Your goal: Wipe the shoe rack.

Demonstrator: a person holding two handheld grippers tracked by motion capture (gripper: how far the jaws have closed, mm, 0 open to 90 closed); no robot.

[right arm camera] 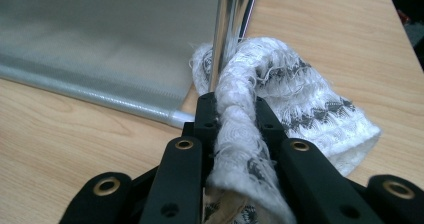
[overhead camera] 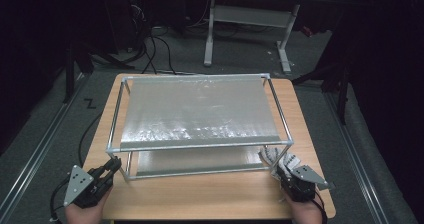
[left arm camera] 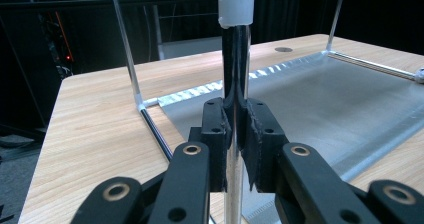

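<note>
A two-tier metal rack [overhead camera: 200, 145] with silver mesh shelves stands on the wooden table [overhead camera: 210, 196]. My left gripper [overhead camera: 116, 163] is at the rack's front left corner. In the left gripper view my left gripper [left arm camera: 235, 121] is shut on the chrome upright post [left arm camera: 235, 59], below its white cap. My right gripper [overhead camera: 278, 171] is at the front right corner, shut on a white knitted cloth [overhead camera: 281, 159] with a grey pattern. In the right gripper view the cloth [right arm camera: 310, 104] bunches between the jaws of my right gripper [right arm camera: 235, 109] and lies against the chrome post [right arm camera: 227, 14].
The lower shelf [left arm camera: 325, 99] lies just above the tabletop. A round grommet hole [left arm camera: 283, 49] sits in the table. Behind the table are a white desk frame [overhead camera: 250, 19] and cables [overhead camera: 155, 54] on the dark floor. Bare wood runs along the table's front edge.
</note>
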